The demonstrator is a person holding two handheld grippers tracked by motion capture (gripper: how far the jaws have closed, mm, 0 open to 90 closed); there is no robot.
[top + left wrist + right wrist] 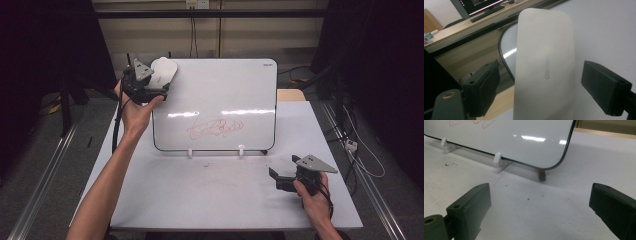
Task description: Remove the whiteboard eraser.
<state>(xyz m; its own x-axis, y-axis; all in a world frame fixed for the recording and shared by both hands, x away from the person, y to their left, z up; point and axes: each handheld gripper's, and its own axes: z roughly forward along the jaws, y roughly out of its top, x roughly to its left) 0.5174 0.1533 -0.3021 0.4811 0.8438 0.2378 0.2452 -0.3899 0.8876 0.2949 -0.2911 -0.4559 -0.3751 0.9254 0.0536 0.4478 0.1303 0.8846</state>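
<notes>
Eraser (545, 67) white, oblong, at upper left corner of whiteboard (220, 85) in high view, long axis running up frame in left gripper view. Sits between left gripper (549, 85) jaws; gap visible each side, pads not pressing yet, jaws open around it. Red scribble (215, 128) lies lower centre of board, down-right from eraser. Left hand raised at board corner, forearm stretched up frame. Right gripper (281, 176) lower right on table (200, 200), jaws wide open, holding nothing, well apart from eraser. Judgement: next, close on eraser, sweep toward scribble.
</notes>
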